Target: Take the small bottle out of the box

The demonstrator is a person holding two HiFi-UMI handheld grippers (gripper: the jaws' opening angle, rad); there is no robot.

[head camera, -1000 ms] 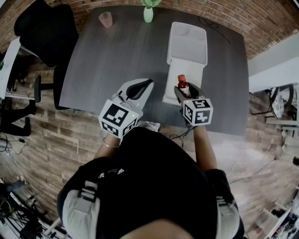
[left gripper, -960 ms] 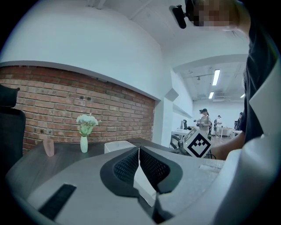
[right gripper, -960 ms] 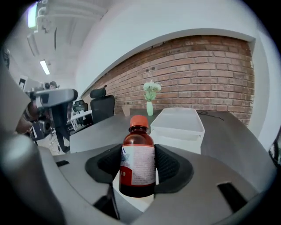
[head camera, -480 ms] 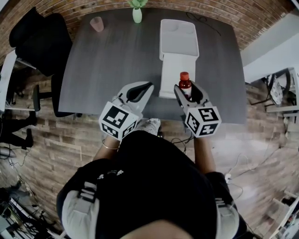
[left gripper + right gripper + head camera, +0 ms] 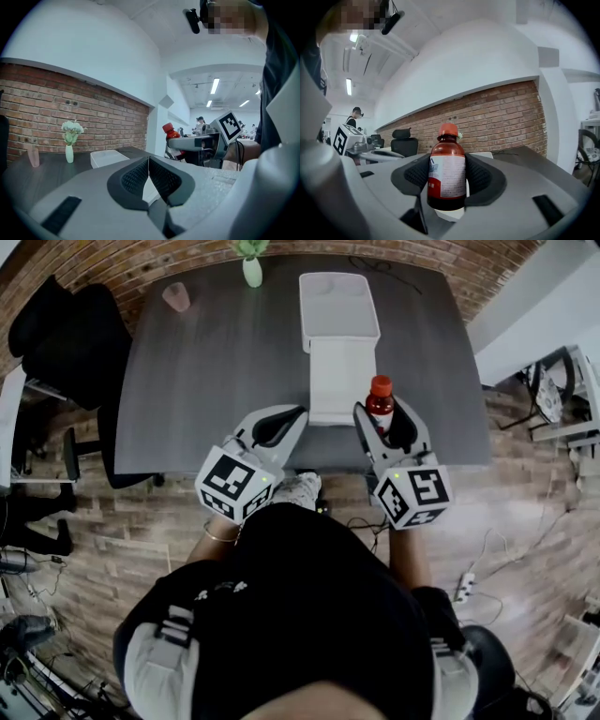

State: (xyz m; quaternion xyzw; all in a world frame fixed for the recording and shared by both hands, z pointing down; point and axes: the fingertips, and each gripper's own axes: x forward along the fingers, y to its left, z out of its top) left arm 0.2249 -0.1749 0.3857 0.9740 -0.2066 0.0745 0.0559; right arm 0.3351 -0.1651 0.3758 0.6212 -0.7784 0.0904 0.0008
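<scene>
Right hand-held gripper (image 5: 386, 414) is clamped on the small brown plastic bottle with red cap and white label (image 5: 446, 173). Pads press both sides of the label, cap sticks up above the jaws. Bottle's long axis is vertical, upright, no visible tilt.

In the head view the bottle sits centre-right of frame, just right of the near half of the white rectangular box with its lid flipped open (image 5: 339, 306). It is apart from the box and looks already out of it, held above the dark grey wood-grain table (image 5: 216, 381).

Left hand-held gripper (image 5: 148, 161) has its jaws together with nothing between them. It hangs centre-left, lower left of the box, near the table's front edge.

Right hand is the one on the bottle, so the set-down is probably its job. Bare tabletop lies right of the box up to the table's right edge, a narrow strip. The front edge is close under the gripper, so placing further up-frame looks safer. Wider bare tabletop is left of the box. Pink cup (image 5: 175, 296) and pale green vase (image 5: 251, 268) stand well apart, upper left.
</scene>
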